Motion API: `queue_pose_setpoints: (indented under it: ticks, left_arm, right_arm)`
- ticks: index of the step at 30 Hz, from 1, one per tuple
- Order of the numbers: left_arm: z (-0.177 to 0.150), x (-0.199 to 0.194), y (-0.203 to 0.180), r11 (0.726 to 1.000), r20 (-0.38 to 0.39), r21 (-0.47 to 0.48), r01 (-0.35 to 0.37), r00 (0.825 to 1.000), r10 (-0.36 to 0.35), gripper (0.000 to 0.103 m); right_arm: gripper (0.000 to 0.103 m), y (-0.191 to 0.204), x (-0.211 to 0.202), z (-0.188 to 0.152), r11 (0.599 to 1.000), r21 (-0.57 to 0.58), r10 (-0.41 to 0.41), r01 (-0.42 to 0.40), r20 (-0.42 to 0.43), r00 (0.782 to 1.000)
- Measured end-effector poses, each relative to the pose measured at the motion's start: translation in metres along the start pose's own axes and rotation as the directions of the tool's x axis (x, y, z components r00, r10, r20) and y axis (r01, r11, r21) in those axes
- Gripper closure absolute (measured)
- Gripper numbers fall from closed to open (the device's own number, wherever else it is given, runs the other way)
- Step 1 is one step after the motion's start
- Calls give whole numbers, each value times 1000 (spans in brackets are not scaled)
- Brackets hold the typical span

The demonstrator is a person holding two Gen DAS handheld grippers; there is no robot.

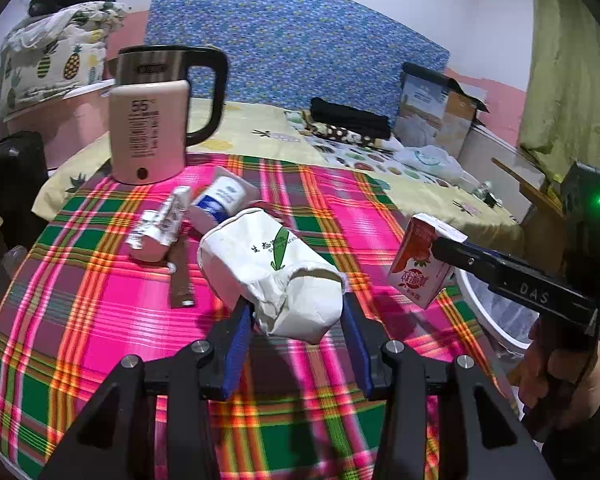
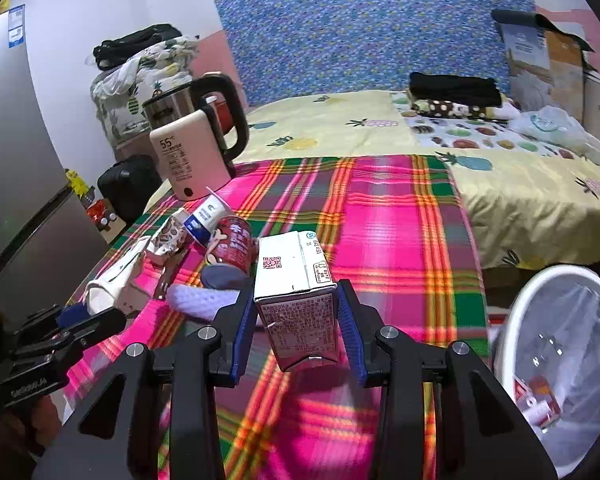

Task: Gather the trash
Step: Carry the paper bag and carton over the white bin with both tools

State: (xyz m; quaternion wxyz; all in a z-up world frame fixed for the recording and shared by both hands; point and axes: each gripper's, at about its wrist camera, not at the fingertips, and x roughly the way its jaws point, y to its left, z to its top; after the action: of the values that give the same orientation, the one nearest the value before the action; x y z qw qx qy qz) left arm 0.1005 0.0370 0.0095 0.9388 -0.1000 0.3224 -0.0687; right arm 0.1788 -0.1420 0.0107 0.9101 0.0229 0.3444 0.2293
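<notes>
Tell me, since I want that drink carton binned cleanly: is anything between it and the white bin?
Nothing visible. The right gripper holds the drink carton above the plaid cloth; the white bin stands open off the cloth's right edge, with only bare cloth between.

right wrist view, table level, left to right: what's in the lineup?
Left claw with the white paper bag → red can → drink carton in the right claw → white bin.
</notes>
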Motion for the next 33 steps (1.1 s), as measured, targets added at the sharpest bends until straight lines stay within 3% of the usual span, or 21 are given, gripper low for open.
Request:
queue_pose_setpoints:
  ticks: [14, 33]
  left_arm:
    - [-5, 27, -81, 985, -90, 114, 132, 988, -122, 57]
    - [3, 69, -188, 913, -180, 256, 318, 943, -278, 57]
  right_arm:
    - [63, -40, -40, -23, 992, 101, -81, 76, 47, 996]
    - [63, -115, -87, -53, 933, 271, -264, 236, 70, 962]
